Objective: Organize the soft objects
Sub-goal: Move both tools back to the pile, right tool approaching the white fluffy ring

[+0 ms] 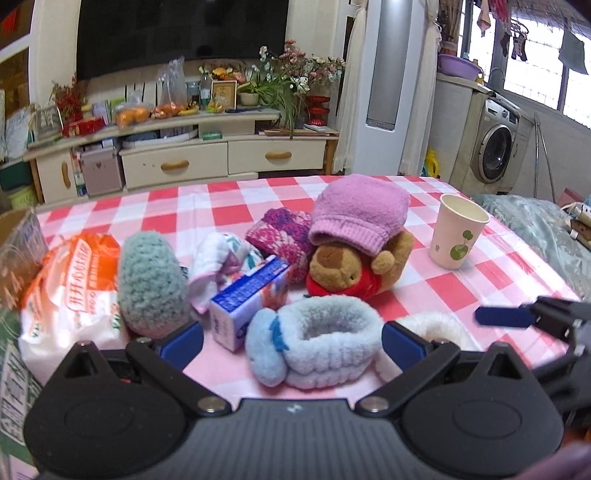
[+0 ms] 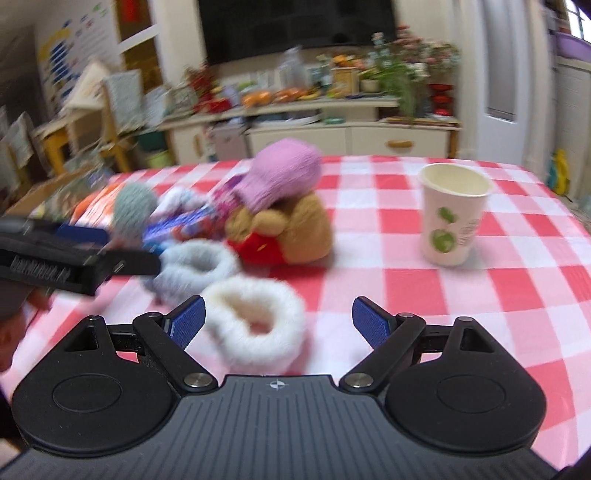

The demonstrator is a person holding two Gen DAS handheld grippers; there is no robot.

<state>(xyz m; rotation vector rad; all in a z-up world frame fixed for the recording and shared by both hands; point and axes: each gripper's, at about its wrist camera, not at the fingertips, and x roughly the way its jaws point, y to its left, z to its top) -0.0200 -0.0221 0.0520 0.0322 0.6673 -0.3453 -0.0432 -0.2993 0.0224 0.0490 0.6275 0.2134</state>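
Hovering wide open and empty, the left gripper frames the blue fleece headband on the checked tablecloth; the right gripper, equally spread, faces the white headband, apparently ready to grab.

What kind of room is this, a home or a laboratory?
Most likely a home living room: a large television above a cluttered cream cabinet, a washing machine beside the window, and a checked tablecloth.

Dark television above cream cabinet, washing machine beside bright barred window, white curtains
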